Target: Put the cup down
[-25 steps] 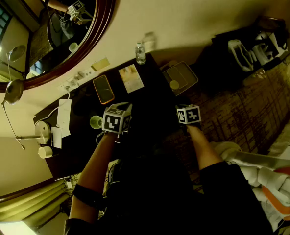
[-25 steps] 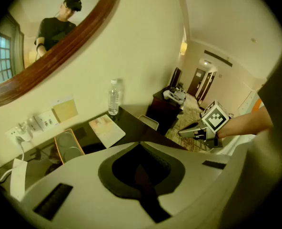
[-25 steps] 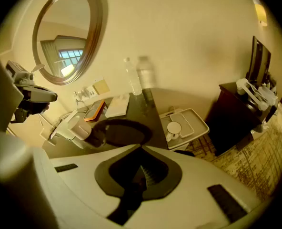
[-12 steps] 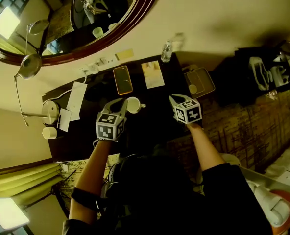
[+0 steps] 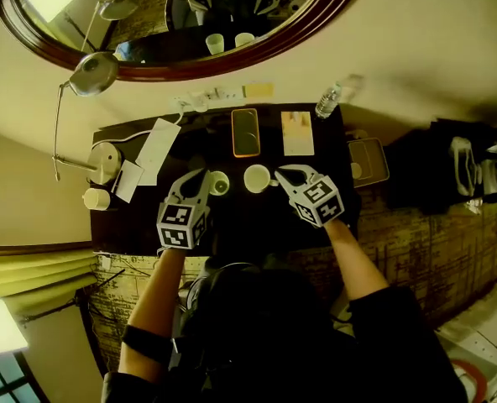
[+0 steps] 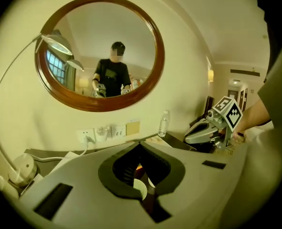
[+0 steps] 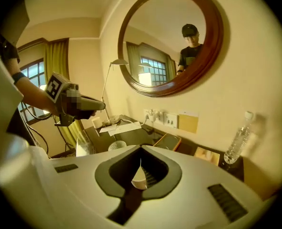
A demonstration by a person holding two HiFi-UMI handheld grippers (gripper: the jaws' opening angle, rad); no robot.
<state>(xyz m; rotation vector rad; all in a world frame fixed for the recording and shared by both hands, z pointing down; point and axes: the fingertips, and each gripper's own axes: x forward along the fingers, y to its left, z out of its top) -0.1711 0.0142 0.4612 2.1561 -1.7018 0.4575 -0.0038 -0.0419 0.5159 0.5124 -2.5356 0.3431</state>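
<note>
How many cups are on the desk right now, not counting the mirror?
2. A white cup sits in front of the phone; a smaller greenish cup stands just left of it. The pale cylinder by the lamp base may be a third; unclear.

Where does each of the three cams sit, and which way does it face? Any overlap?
Head view: on the person's head, facing steeply down at the dark desk under the oval mirror; shows left forearm, right forearm, left claw, right claw.
Left gripper view: rides the left claw, facing the wall and mirror; right claw and right forearm at right.
Right gripper view: rides the right claw, facing the same wall obliquely; left claw and left forearm at left.
Shared: mirror and water bottle appear in all three.
</note>
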